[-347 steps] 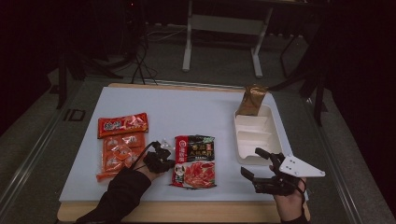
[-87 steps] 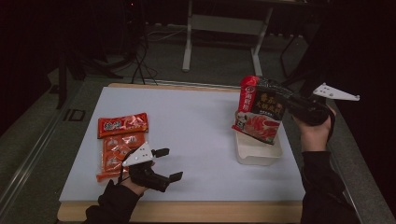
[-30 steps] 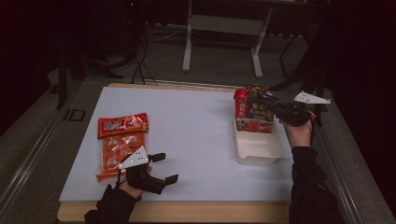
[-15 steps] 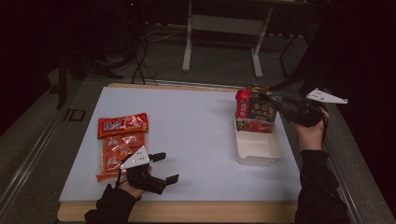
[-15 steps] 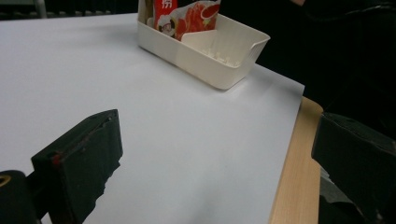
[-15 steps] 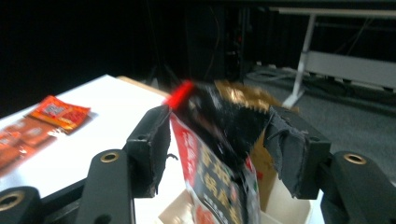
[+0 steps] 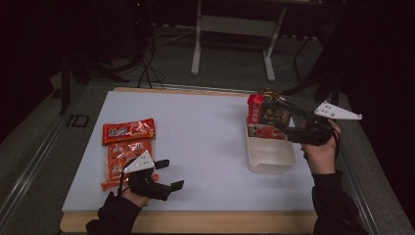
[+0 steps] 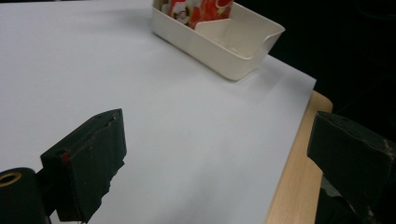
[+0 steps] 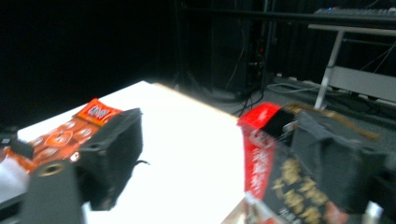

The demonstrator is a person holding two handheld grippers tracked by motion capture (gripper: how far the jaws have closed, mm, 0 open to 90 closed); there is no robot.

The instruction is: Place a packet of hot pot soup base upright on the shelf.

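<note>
The red and black snack bag (image 7: 264,116) stands up tall at the far end of the cream tray (image 7: 270,157), near the right edge of the white table (image 7: 205,142). Its long side points up and its bottom sits in the tray. The right gripper (image 7: 286,120) has its jaws spread wide, one jaw by the bag. The left gripper (image 7: 169,174) rests near the front edge with its jaws wide apart, gripping nothing. Two orange packets (image 7: 128,131) lie flat just beside it.
</note>
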